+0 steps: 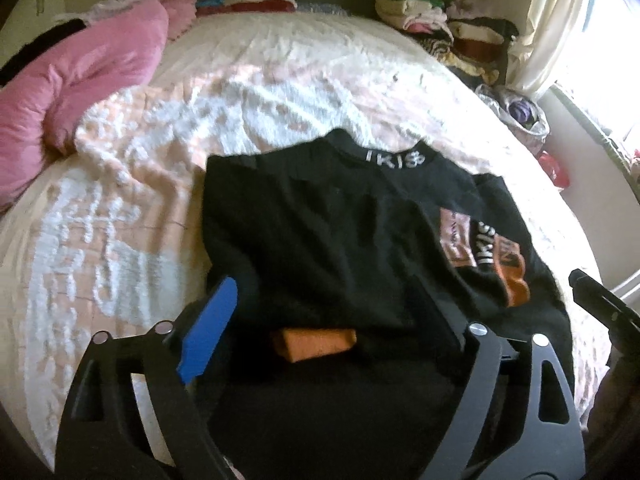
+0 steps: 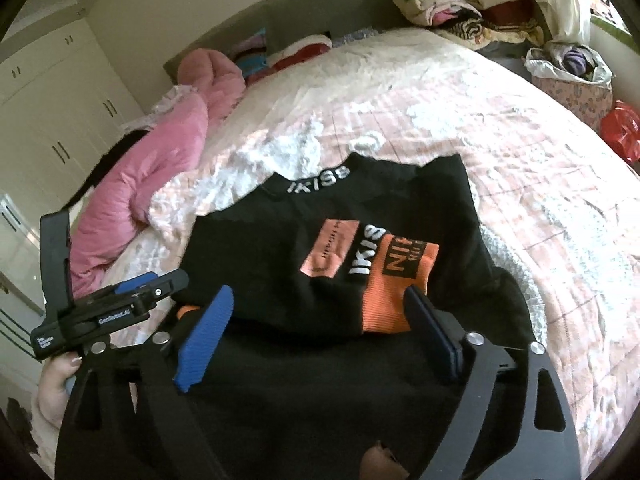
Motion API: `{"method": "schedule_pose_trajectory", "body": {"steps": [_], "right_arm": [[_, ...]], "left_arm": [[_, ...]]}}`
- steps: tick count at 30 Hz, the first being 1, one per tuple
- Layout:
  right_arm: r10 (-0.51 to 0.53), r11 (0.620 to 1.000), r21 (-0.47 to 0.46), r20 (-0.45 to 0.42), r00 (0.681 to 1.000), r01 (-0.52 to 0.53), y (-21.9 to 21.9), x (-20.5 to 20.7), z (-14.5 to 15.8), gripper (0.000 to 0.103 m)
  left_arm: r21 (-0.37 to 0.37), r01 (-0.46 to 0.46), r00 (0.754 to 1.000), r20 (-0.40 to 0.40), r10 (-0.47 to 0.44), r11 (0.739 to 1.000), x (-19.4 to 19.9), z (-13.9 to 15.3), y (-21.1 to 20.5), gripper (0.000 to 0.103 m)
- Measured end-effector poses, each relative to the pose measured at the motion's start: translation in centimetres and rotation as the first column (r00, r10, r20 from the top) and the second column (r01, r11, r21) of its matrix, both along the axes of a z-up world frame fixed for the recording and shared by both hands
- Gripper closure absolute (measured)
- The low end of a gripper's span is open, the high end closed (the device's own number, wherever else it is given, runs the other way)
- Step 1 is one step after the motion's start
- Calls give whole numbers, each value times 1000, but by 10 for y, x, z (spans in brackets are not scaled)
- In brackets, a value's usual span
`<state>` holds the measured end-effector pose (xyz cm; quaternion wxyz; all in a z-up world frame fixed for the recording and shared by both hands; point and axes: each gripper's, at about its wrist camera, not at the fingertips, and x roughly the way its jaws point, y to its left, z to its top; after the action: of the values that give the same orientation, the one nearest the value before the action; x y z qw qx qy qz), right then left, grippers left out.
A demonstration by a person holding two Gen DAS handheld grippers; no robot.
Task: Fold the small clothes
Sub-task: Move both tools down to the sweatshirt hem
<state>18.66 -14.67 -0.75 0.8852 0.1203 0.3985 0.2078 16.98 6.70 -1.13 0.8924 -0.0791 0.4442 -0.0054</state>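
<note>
Both grippers pointed down at a slant over the near edge of the bed [image 1: 280,80], side by side. In the right wrist view, the left gripper [image 2: 132,284] showed at the left edge, with part of the person's hand [image 2: 56,376] gripping its handle below. In the left wrist view, a black tip of the right gripper [image 1: 600,304] came in at the right edge.

The bed was covered with a pink-and-white quilted bedspread [image 2: 520,184]. A pink duvet [image 1: 80,80] lay bunched along its left side. At the far corner sat a pile of folded clothes [image 2: 472,4], beside a pale curtain [image 1: 560,20] and a bright window. A plastic bag [image 2: 568,64] with clothes and a red bag [image 2: 622,132] stood off the right side of the bed. White wardrobe doors [image 2: 52,112] filled the left wall.

A black sweatshirt [image 1: 340,240] lay on the bedspread near the front edge, partly folded, its lettered collar [image 2: 320,182] away from the cameras and its orange cuff [image 2: 396,280] folded across the front. Another orange cuff [image 1: 316,344] peeked out at its near edge.

The left gripper was released, its jaws spread wide above the sweatshirt with nothing clamped. The right gripper [image 2: 320,316] was also released, its jaws wide apart over the garment; one finger [image 2: 424,312] sat just by the orange cuff, and whether it touched the fabric could not be told.
</note>
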Motion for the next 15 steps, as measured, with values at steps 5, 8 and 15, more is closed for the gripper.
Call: {"method": "schedule_pose_trajectory", "body": {"steps": [5,8,15], "right_arm": [[0,1000,12,25,1000,-1,-2,-11,13,10],[-1,1000,10,36,999,1,-3,-19,19,9],[-15,999,36,73,997,13,-12,-42,35,9]], "left_arm": [[9,-18,999,37,18,1000,-18,20,4,10],[-12,-25,999,38,25,1000,-27,25,8,10],[-17,-78,995,63,78,997,-58,38,26,9]]}}
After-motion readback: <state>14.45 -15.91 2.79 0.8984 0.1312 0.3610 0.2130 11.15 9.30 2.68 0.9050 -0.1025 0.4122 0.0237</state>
